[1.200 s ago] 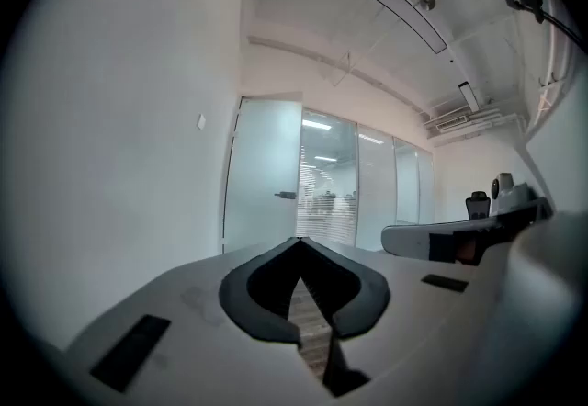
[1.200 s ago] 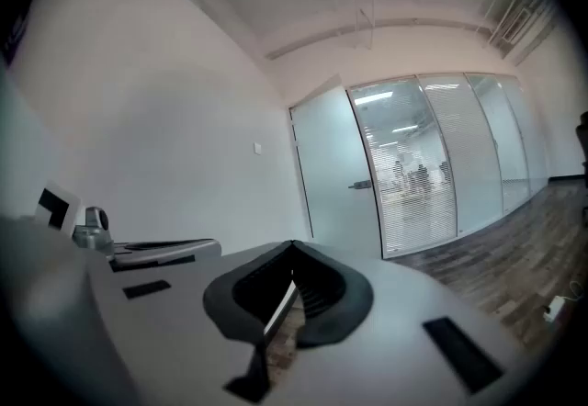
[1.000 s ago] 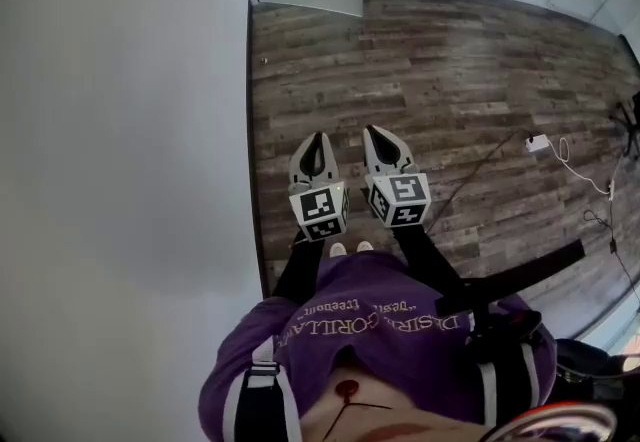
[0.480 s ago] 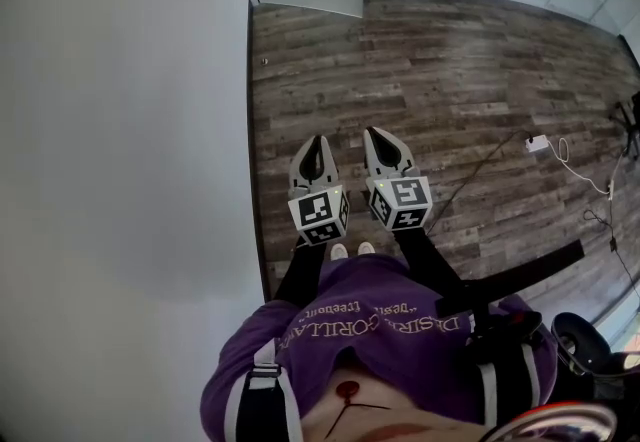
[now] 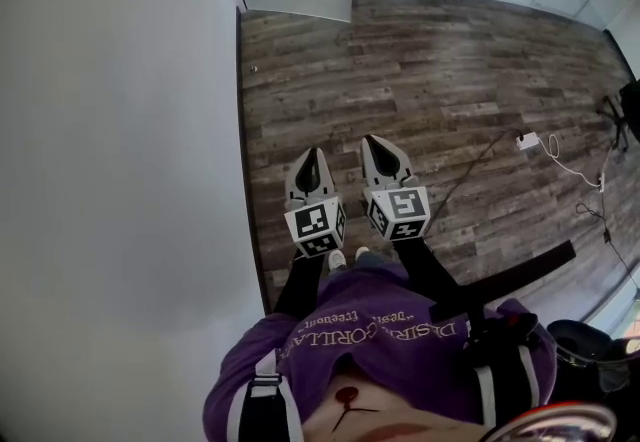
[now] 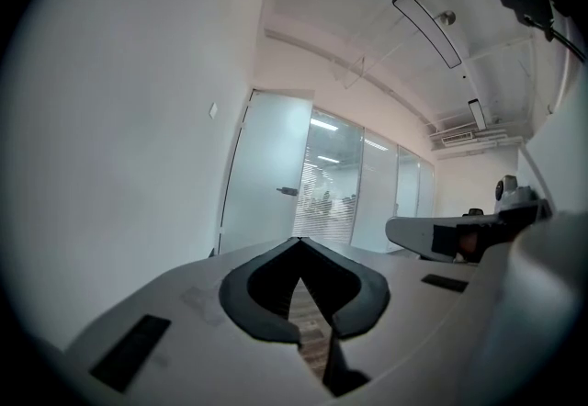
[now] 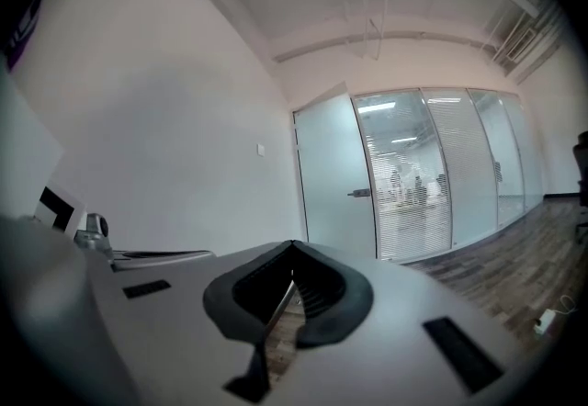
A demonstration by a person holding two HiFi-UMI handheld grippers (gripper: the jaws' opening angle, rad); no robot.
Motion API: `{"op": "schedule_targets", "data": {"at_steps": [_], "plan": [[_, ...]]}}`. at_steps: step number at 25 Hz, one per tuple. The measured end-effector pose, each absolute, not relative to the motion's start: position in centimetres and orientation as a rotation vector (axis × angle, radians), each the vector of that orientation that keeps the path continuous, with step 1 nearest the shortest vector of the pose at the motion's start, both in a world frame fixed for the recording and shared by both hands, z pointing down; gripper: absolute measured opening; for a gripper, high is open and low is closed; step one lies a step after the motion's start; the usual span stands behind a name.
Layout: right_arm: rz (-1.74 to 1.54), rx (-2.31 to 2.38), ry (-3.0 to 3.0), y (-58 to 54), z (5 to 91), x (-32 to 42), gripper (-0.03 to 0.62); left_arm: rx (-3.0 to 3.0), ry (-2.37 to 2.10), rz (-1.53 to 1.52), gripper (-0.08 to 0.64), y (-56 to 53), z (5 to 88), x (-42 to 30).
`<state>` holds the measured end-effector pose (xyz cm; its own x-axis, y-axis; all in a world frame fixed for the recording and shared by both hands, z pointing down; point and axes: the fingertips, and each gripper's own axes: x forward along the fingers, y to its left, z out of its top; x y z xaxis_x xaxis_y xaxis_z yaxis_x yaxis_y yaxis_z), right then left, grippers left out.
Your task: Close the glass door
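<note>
Head view: both grippers are held out side by side in front of the torso, above a wood-plank floor (image 5: 430, 70). The left gripper (image 5: 311, 160) is positioned close to the white wall (image 5: 120, 180). The right gripper (image 5: 378, 150) is held just beside the left one, and no contact between the two is seen. A marker cube (image 5: 315, 225) is noted at the rear of the left gripper, and a second cube (image 5: 400, 212) at the rear of the right. A purple shirt (image 5: 380, 330) is seen at the bottom of the view.

Left gripper view: the jaws of the left gripper (image 6: 299, 241) are brought together with the tips met. Nothing is held between them; only floor planks are seen through the slit behind the pads.

Right gripper view: the jaws of the right gripper (image 7: 292, 245) are likewise drawn together at the tips, and nothing is clamped.

Glass door (image 7: 335, 179): a frosted panel is located ahead of both grippers and well apart from them, at the far end of the floor. It is bordered by the white wall on its left and by a glass partition with blinds (image 7: 432, 170) on its right. A lever handle (image 7: 360, 194) is noted near the panel's right edge. In the head view the door is seen at the top edge of the frame. Whether the panel is seated fully in its frame cannot be determined.

A white adapter with its cable (image 5: 528, 141) is recorded on the floor, right of the grippers and well apart from them.
</note>
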<state>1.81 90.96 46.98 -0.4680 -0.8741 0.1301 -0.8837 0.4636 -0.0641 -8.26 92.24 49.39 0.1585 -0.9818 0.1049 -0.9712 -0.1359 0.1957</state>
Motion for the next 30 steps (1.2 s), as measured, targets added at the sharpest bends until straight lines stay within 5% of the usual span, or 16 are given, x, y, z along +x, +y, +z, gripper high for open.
{"op": "schedule_targets", "data": {"at_steps": [30], "plan": [[0.217, 1.525, -2.66, 75.8, 47.6, 7.2, -0.011, 2.224, -1.961, -0.122, 0.002, 77.9, 49.2, -2.0]]}}
